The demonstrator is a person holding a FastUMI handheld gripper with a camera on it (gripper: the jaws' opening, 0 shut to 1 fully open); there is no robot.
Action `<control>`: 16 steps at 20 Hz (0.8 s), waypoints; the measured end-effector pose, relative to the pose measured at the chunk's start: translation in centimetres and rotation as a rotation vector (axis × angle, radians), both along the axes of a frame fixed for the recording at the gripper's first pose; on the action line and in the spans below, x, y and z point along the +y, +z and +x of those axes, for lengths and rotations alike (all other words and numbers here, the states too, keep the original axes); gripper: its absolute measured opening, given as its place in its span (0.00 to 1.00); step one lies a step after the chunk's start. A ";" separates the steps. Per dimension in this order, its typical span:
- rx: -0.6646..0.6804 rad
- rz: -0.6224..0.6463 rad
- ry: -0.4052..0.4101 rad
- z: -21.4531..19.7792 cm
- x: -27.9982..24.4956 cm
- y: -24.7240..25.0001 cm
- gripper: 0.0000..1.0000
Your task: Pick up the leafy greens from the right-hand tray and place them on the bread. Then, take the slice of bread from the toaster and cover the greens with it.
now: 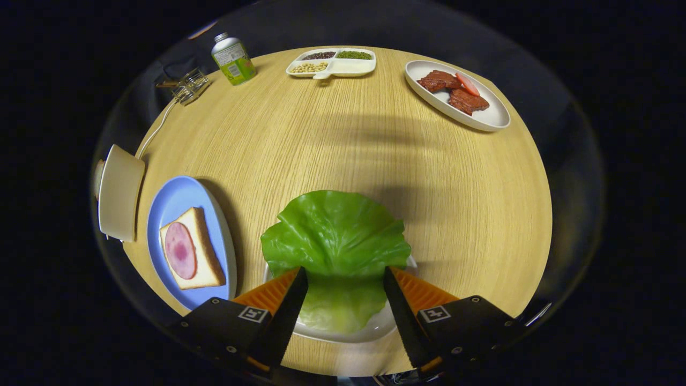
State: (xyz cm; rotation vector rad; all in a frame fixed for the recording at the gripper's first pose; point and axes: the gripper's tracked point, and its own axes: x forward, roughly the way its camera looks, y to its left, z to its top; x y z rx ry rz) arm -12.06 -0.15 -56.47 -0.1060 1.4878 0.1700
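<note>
A big green lettuce leaf [337, 241] lies on a white tray [370, 328], spilling over its far rim. My gripper [345, 274] hovers over the near part of the leaf, open, with a finger on each side of it and neither pressing on it. Left of the fingers a blue plate [174, 201] carries a slice of bread [206, 257] topped with a round pink ham slice [180, 250]. Beyond the plate's left side stands a cream toaster [119, 193]; I cannot see bread in it from here.
The round wooden table [343, 139] holds a white oval plate [490, 120] with brown meat slices at the far right, a divided white dish [348, 67] of beans at the far middle, and a green can [233, 59] and small glass jar [190, 86] at the far left.
</note>
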 end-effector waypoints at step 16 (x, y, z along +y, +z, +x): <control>-0.059 0.045 -0.144 1.1 -0.5 -0.3 0.04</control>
